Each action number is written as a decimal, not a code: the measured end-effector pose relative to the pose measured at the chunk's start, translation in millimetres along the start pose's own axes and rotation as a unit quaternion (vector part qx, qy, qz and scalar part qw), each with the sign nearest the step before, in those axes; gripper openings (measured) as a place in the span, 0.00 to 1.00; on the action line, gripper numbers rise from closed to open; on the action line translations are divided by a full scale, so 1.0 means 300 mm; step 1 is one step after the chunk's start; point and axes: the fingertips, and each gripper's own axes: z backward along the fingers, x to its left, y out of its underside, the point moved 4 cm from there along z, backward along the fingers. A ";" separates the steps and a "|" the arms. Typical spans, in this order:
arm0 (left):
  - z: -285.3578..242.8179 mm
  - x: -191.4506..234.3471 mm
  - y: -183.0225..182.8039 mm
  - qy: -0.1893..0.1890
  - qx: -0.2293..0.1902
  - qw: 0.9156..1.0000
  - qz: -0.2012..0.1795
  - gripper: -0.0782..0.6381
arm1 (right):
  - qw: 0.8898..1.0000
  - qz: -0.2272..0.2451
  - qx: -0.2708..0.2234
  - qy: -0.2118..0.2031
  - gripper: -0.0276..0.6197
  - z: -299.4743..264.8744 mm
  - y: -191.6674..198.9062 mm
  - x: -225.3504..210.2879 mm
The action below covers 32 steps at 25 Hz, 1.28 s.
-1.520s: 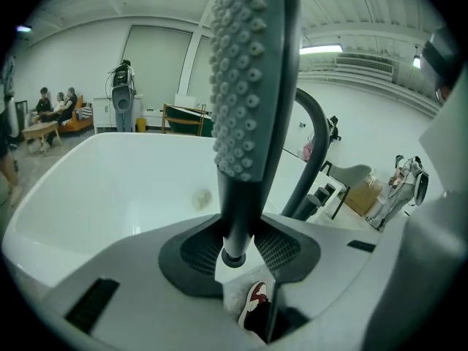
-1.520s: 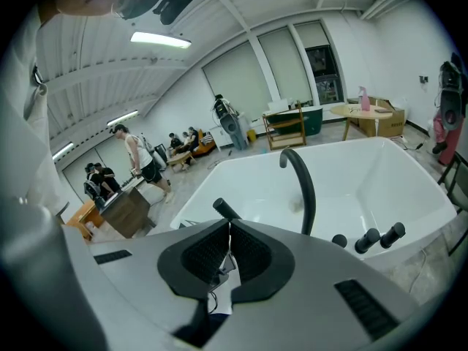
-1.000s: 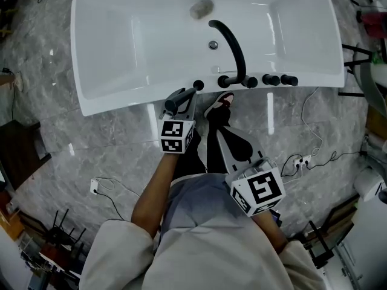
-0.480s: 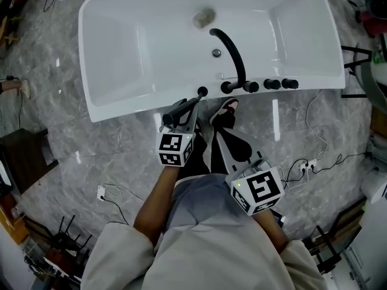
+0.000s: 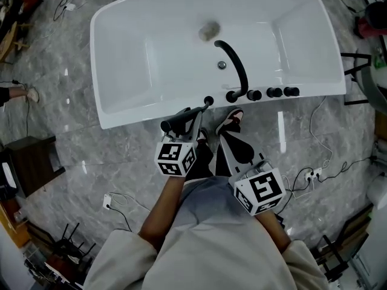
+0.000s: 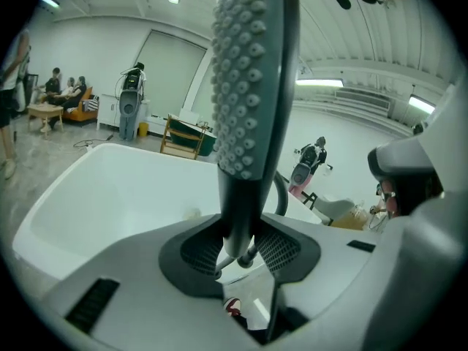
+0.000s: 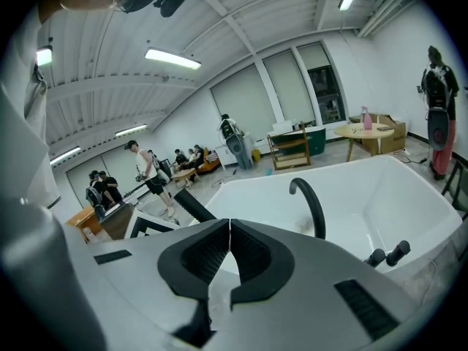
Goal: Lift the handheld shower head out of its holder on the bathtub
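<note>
Two jaws on my left gripper [image 6: 241,251] are spread only as far as the slim grey handle between them and press on it from both sides: I pinch the handheld shower head [image 6: 252,86] close to its lower end, where a metal fitting pokes out just below my pads. In the left gripper view its long axis runs almost straight up the frame, from the jaws at lower centre to the top edge, leaning slightly right. The nubbed spray face is turned toward the left of the frame.

In the head view the shower head [image 5: 181,118] lies as a dark bar slanting from lower left to upper right, just above my left gripper [image 5: 190,116]. Its thick end points down-left toward my marker cube. Its thin end points up-right at the small black holder [image 5: 208,101] on the near rim of the white bathtub [image 5: 127,65]. A thin dark line joins that end to the holder, and I cannot tell whether the two are touching.

My right gripper [image 7: 229,254] has its jaws pressed together, pad against pad, with nothing between them. In the head view the right gripper [image 5: 225,139] hangs at lower centre-right, short of the tub rim and below the black arched spout [image 5: 237,65] and the row of black knobs [image 5: 275,92].
</note>
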 end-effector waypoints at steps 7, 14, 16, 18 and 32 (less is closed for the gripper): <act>0.073 -0.026 -0.137 0.012 -0.044 0.999 -0.021 0.30 | 1.000 0.009 -0.029 0.004 0.07 0.027 -0.049 0.034; 0.168 -0.072 -0.206 0.023 -0.069 0.996 -0.048 0.30 | 0.998 0.016 -0.065 0.008 0.07 0.052 -0.112 0.078; 0.193 -0.084 -0.222 0.027 -0.072 0.995 -0.058 0.30 | 0.997 0.017 -0.072 0.010 0.07 0.063 -0.119 0.093; 0.217 -0.094 -0.238 0.031 -0.075 0.994 -0.068 0.30 | 0.997 0.016 -0.077 0.015 0.07 0.074 -0.121 0.106; 0.368 -0.183 -0.361 0.078 -0.098 0.987 -0.102 0.30 | 0.991 0.025 -0.114 0.067 0.07 0.157 -0.149 0.139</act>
